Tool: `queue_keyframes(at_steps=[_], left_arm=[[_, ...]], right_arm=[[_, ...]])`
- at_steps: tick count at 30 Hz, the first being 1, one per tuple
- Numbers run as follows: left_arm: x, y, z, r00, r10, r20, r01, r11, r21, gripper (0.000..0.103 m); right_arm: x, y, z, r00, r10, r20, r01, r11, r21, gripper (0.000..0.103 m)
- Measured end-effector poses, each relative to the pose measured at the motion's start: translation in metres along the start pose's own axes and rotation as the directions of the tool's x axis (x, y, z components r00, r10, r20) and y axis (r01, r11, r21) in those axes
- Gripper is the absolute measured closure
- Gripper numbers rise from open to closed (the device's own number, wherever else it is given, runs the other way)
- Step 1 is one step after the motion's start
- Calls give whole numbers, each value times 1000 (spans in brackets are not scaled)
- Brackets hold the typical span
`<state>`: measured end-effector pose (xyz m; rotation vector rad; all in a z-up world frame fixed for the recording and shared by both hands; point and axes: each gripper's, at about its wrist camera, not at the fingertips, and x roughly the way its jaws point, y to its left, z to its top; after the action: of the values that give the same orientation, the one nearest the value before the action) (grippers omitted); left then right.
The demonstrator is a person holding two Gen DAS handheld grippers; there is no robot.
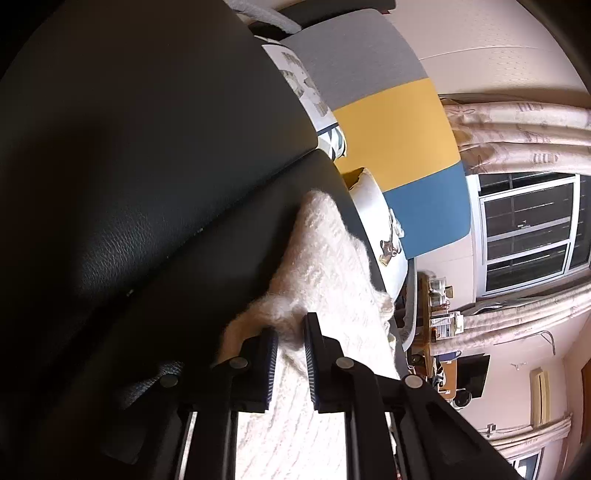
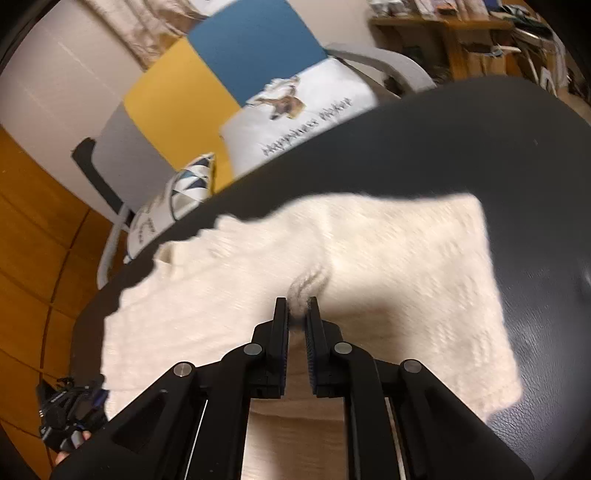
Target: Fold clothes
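Note:
A cream knitted garment (image 2: 388, 258) lies spread on a black leather surface (image 2: 517, 147). My right gripper (image 2: 297, 308) stands over its middle, shut on a small pinched ridge of the knit that puckers up between the fingertips. In the left wrist view the same garment (image 1: 332, 266) runs along the leather (image 1: 147, 184) toward its far edge. My left gripper (image 1: 291, 328) is at a bunched edge of the cloth, and a fold of it fills the narrow gap between the pads. The picture from the right wrist is blurred.
Behind the leather surface stand a white printed cushion (image 2: 303, 122), a triangle-patterned cushion (image 2: 192, 181) and a grey, yellow and blue panel (image 2: 221, 66). A cluttered wooden shelf (image 2: 461, 33) is at the back right. A window (image 1: 528, 229) and curtains (image 1: 517, 129) lie beyond.

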<state>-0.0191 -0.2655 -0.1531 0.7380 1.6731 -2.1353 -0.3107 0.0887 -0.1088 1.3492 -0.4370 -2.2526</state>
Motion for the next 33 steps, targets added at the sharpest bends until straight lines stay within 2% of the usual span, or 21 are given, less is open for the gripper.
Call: queue_keyframes(at_steps=[2, 3, 4, 5, 6, 7, 9, 11, 12, 13, 14, 15, 16, 18, 20, 22, 25, 29, 31, 32, 33], left_arm=[[0, 2, 2, 1000, -13, -9, 13, 1000, -5, 91], [1, 5, 3, 999, -38, -21, 38, 999, -39, 91], [2, 10, 4, 997, -68, -33, 65, 995, -81, 89], [3, 14, 5, 994, -99, -44, 93, 988, -122, 79], [4, 15, 5, 993, -107, -49, 99, 985, -138, 76], [5, 15, 6, 993, -109, -52, 101, 984, -147, 76], [7, 14, 7, 992, -110, -61, 100, 984, -149, 76], [10, 10, 5, 993, -94, -69, 84, 987, -140, 76], [10, 8, 5, 994, -85, -64, 76, 988, -134, 76], [11, 5, 4, 995, -77, -58, 69, 989, -127, 76], [11, 2, 4, 996, -69, -52, 62, 991, -121, 78], [9, -2, 3, 997, -62, -39, 58, 993, -105, 86], [6, -6, 3, 998, -61, -20, 59, 995, -83, 91], [-3, -15, 4, 998, -58, 18, 59, 998, -26, 94], [-10, -24, 5, 998, -48, 45, 46, 998, 32, 94], [-11, -30, 6, 998, -21, 62, 16, 996, 84, 94], [-3, -15, 10, 1000, -2, 30, 1, 999, 38, 94], [1, 12, 14, 995, -96, -10, 94, 991, -90, 95], [6, 23, 18, 987, -155, -38, 146, 975, -169, 87], [8, 28, 19, 983, -178, -48, 164, 964, -212, 79], [11, 32, 21, 978, -200, -57, 180, 950, -253, 78]], right_arm=[[2, -7, -3, 1000, -1, -5, 1, 1000, 12, 92], [2, -9, -5, 1000, 1, -4, -1, 1000, 16, 92], [2, -10, -6, 1000, 11, -3, -11, 1000, 20, 92], [3, -11, -7, 1000, 23, -2, -22, 999, 24, 92], [3, -13, -7, 999, 38, 4, -38, 998, 43, 91], [3, -15, -7, 998, 56, 11, -56, 997, 61, 87], [4, -17, -6, 996, 83, 22, -84, 993, 79, 84], [7, -16, -6, 991, 129, 23, -130, 987, 89, 76], [10, -16, -6, 989, 148, 18, -149, 984, 95, 66], [11, -13, -6, 990, 141, 16, -142, 986, 86, 66], [12, -9, -6, 992, 125, 15, -126, 989, 71, 66], [12, -4, -6, 995, 100, 14, -101, 994, 49, 66], [11, 1, -6, 997, 72, 12, -72, 997, 24, 77], [10, 12, -5, 1000, 15, 10, -15, 1000, -26, 91], [4, 22, -4, 999, -5, 31, 7, 998, -69, 92], [-7, 30, -4, 997, 18, 69, -13, 997, -82, 92], [-14, 36, -6, 995, 24, 96, -15, 995, -95, 92], [3, 23, -13, 998, -29, 49, 32, 997, -68, 92], [7, 11, -18, 999, -20, 40, 22, 999, -34, 92], [9, 5, -20, 999, -14, 37, 15, 1000, -16, 92], [9, 3, -20, 999, -8, 38, 8, 1000, -8, 92]])
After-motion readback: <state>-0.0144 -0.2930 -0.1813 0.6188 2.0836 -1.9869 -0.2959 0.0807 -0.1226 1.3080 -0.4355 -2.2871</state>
